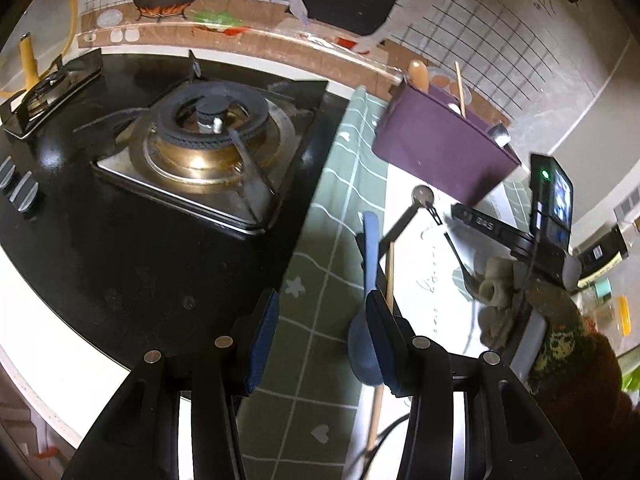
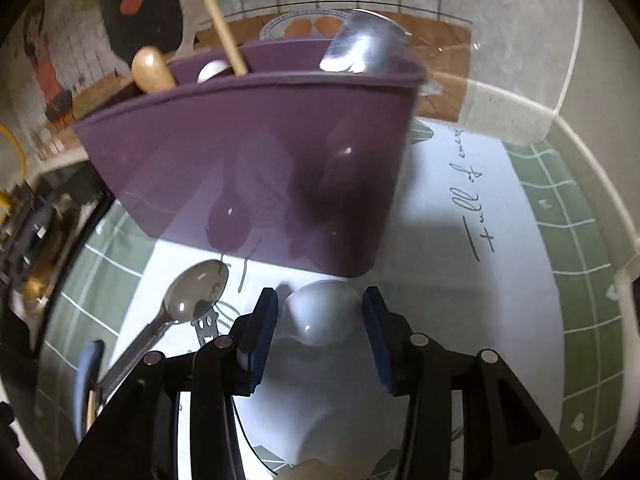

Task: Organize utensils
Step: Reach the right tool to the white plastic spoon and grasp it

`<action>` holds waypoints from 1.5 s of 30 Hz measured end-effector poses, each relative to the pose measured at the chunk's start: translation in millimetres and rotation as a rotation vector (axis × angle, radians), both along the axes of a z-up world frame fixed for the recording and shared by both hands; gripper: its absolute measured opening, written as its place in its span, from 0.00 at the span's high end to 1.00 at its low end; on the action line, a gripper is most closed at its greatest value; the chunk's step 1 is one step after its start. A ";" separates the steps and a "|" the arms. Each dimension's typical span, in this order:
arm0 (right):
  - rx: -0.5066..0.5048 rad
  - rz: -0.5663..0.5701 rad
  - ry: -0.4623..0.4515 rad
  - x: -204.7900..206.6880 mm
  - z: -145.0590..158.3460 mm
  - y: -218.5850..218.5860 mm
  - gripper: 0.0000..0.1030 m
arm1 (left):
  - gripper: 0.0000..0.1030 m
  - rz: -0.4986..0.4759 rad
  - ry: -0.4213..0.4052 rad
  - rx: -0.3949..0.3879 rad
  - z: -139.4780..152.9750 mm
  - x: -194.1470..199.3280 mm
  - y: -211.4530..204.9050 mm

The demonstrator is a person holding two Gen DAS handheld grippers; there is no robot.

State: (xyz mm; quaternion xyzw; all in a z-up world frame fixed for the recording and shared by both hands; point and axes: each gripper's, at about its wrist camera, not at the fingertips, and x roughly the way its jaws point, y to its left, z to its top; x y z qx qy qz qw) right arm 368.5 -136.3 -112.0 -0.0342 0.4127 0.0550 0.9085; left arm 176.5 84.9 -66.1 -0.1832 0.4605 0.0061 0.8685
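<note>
Right gripper (image 2: pixel 319 332) is wide, pads either side of a white spoon (image 2: pixel 320 312) on the mat (image 2: pixel 540 280) just in front of the purple bin (image 2: pixel 248 168); nothing gripped yet, no pad contact that I can see. For a clean pick I'd centre the bowl of the spoon between the pads, go down until the tips nearly meet the mat, close on the narrower part if reachable since the rounded bowl looks likely to squirt out, then lift clear of the bin rim before tipping it in. Left gripper (image 1: pixel 320 336) is also wide and empty, one pad just beside a blue spoon (image 1: pixel 370 280) and a chopstick (image 1: pixel 390 276). Bin already holds a wooden handle (image 2: pixel 152 66), another chopstick (image 2: pixel 224 32) and a metal utensil (image 2: pixel 360 46). A metal spoon (image 2: pixel 196 292) lies loose on the mat. Writing: mat script reads "full of", rest cut off; right tool shows "SD"-like lettering (image 1: pixel 482 225), not legible.
</note>
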 end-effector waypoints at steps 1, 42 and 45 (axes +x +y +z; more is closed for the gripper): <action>-0.026 0.014 0.003 -2.6 -0.5 4.5 0.58 | 0.55 -0.009 0.004 -0.003 -1.2 0.2 -2.4; -0.002 -0.110 0.030 -36.9 3.2 -9.8 0.45 | 0.55 -0.140 0.023 -0.014 -10.2 -12.0 -28.0; -0.016 -0.023 0.033 -39.6 3.7 -12.4 0.45 | 0.55 -0.149 0.006 -0.016 -10.1 -12.4 -31.6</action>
